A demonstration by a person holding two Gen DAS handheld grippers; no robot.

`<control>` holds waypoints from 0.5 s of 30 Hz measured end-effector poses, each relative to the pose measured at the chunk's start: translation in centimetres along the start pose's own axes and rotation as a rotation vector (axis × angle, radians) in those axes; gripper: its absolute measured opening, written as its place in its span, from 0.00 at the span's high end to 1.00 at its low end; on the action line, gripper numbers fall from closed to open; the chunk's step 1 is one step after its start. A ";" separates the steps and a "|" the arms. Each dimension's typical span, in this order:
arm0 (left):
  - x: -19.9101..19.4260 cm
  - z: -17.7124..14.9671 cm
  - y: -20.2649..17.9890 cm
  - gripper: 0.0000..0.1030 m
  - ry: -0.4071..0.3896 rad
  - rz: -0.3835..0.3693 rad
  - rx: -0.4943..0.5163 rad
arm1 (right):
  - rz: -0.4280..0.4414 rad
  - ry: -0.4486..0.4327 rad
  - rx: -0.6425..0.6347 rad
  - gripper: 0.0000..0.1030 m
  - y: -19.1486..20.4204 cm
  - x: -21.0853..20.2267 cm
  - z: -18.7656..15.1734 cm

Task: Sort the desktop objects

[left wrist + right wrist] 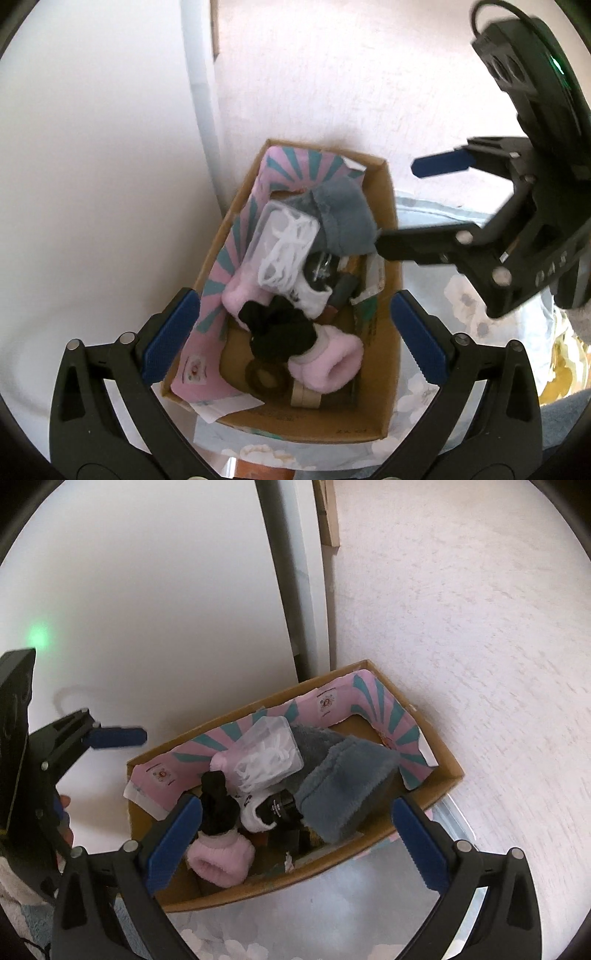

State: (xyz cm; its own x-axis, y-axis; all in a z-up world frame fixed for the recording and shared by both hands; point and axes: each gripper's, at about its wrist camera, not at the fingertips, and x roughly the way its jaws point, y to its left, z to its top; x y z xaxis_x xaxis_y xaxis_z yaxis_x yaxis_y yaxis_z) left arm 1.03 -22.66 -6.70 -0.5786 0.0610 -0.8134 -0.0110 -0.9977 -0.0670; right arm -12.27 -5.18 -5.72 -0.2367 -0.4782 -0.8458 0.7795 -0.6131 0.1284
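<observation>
The brown cardboard box (388, 254) sits in a wall corner, crammed with a fuzzy grey cloth (341, 218), a clear plastic case of white cord (286, 243), pink fleece cuffs (327, 363) and a black scrunchie (280, 330). Both the left gripper (291, 341) and right gripper (295, 840) hover spread wide, holding nothing. A reach risks snagging tangled neighbours or tipping the box.

Box (384, 229) contents piled up: black cloth (280, 325) and pink sock (325, 365) cover most of the tape rolls (267, 376), grey cloth (343, 775) hides whatever's under it. Left gripper (118, 738) in right view cut by the frame edge, one finger hidden. Box-side print (347, 430) too blurred to read.
</observation>
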 end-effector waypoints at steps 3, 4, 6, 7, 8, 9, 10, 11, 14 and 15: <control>-0.6 0.6 -0.8 0.00 -0.012 -0.016 0.021 | -0.025 -0.007 0.023 0.00 -0.3 -1.3 -1.0; -0.7 0.9 -1.1 0.00 -0.013 -0.008 0.024 | -0.045 -0.006 0.037 0.00 -0.5 -1.9 -1.4; -0.8 1.6 -1.8 0.00 -0.020 0.008 0.023 | -0.091 0.004 0.092 0.00 -1.1 -2.9 -2.5; -0.7 1.9 -2.0 0.00 -0.023 0.009 0.020 | -0.111 0.007 0.121 0.00 -1.5 -3.4 -3.0; -0.7 2.4 -2.4 0.00 -0.024 0.011 0.019 | -0.141 0.008 0.165 0.00 -2.0 -4.1 -3.8; -0.7 2.7 -2.8 0.00 -0.023 0.011 0.019 | -0.156 0.005 0.194 0.00 -2.3 -4.6 -4.3; -0.6 3.0 -3.1 0.00 -0.021 0.006 0.023 | -0.181 -0.001 0.240 0.00 -2.7 -5.5 -5.1; -0.4 3.3 -3.6 0.00 -0.020 -0.006 0.028 | -0.208 -0.008 0.281 0.00 -3.1 -6.2 -5.8; -0.6 4.3 -5.4 0.00 -0.028 -0.042 0.049 | -0.331 -0.025 0.402 0.00 -4.1 -8.8 -8.1; -0.7 4.7 -6.1 0.00 -0.031 -0.052 0.061 | -0.364 -0.029 0.434 0.00 -4.3 -9.5 -8.8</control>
State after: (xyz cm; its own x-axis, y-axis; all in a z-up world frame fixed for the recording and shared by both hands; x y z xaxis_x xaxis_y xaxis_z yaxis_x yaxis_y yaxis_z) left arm -2.28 -16.73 -3.02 -0.6011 0.1124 -0.7912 -0.0907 -0.9933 -0.0722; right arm -8.28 7.51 -2.80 -0.4659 -0.2011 -0.8617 0.3363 -0.9410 0.0378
